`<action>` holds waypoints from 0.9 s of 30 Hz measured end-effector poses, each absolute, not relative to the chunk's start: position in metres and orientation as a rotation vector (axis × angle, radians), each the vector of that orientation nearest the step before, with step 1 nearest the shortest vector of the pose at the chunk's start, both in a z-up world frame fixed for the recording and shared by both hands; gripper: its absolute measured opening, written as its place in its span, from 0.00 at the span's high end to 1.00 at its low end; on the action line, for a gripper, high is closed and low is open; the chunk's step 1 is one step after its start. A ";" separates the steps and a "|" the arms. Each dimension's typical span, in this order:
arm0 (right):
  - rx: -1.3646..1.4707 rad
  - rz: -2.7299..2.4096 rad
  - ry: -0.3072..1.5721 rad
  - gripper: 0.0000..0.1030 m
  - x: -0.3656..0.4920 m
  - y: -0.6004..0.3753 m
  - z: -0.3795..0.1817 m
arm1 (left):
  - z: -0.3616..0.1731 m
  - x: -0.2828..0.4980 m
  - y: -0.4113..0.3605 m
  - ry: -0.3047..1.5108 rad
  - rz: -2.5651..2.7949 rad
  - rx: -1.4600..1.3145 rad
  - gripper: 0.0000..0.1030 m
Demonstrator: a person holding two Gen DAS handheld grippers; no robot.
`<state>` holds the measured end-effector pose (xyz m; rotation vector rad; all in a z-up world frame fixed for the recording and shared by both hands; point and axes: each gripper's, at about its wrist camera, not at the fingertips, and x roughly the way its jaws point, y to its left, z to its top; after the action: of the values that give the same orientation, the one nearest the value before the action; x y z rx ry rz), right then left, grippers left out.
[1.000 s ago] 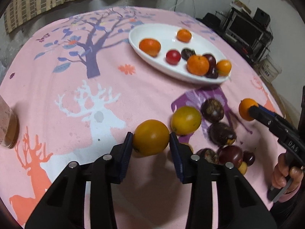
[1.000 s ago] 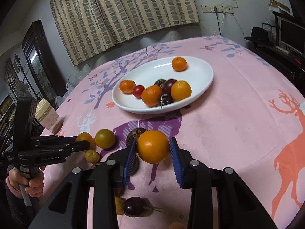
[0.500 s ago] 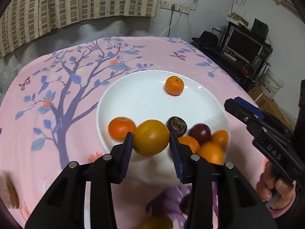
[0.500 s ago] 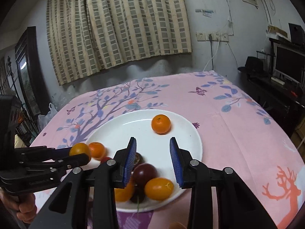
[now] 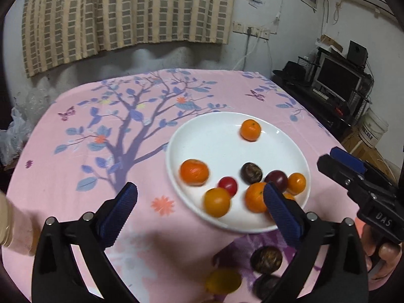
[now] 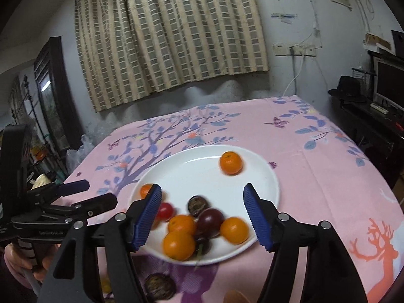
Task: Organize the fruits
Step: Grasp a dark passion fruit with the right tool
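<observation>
A white plate on the pink tablecloth holds several oranges, a red fruit and dark purple fruits. My left gripper hovers over the plate's near rim, its jaws opening wide with nothing held. A blurred orange lies on the plate just beyond them. In the right wrist view my right gripper is also over the plate, jaws opening and empty, with oranges and a purple fruit below. Each gripper appears in the other's view: the right gripper, the left gripper.
On the cloth near me lie a dark passion fruit and a yellow-orange fruit. A beige cup stands at the left edge. A wall and curtain rise behind the table, and a monitor stand is on the right.
Both grippers carried oranges from the cloth up over the plate. The right one let go first, then the left. Both jaws have spread, and the oranges now lie on the plate.
</observation>
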<state>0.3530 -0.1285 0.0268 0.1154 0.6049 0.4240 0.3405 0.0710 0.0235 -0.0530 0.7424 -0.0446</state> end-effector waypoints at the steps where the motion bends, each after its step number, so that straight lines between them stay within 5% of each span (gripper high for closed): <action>1: 0.105 0.441 0.626 0.34 0.347 -0.123 0.027 | 0.022 0.332 0.076 0.736 -0.026 -0.054 0.05; 6: 0.043 0.562 0.719 0.36 0.311 -0.093 0.018 | 0.001 0.302 0.104 0.743 0.080 -0.062 0.05; 13: -0.027 0.569 0.916 0.56 0.302 -0.069 -0.025 | -0.006 0.289 0.136 0.770 0.124 -0.177 0.05; 27: -0.113 0.514 0.970 0.59 0.308 -0.057 -0.055 | 0.000 0.279 0.123 0.765 0.057 -0.165 0.05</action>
<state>0.3076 -0.0567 -0.0548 -0.1127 0.9703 0.5136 0.2789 0.1235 0.0004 -0.1651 0.7648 0.0574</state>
